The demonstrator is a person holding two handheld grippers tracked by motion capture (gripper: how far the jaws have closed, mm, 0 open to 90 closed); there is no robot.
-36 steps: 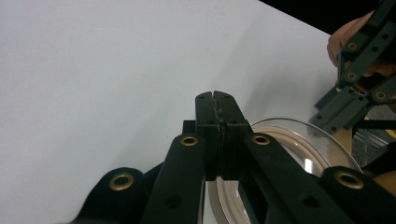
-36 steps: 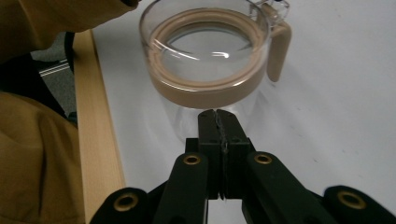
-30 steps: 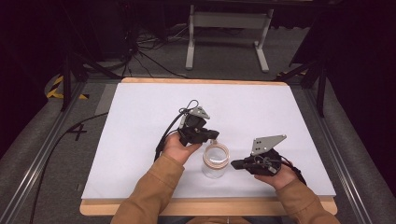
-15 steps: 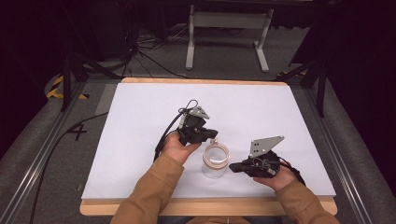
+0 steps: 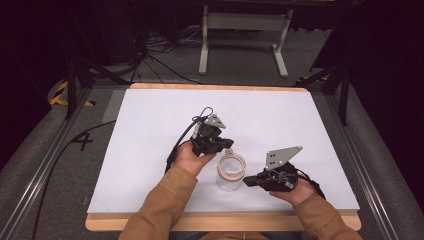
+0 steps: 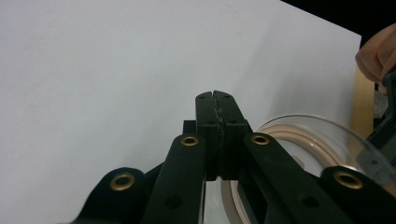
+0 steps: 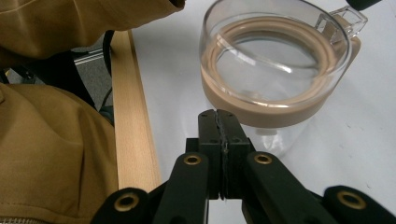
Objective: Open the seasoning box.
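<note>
Left tongs (image 5: 226,143): you hold them at the frame's centre, jaws pressed together on nothing, tips by the jar's far rim.
Right tongs (image 5: 248,181): lower right of centre, your jaws together and empty, just beside the jar.
Jar (image 5: 230,171): clear glass with a tan band at the rim, upright on the white table (image 5: 150,125), between your two tongs.
</note>
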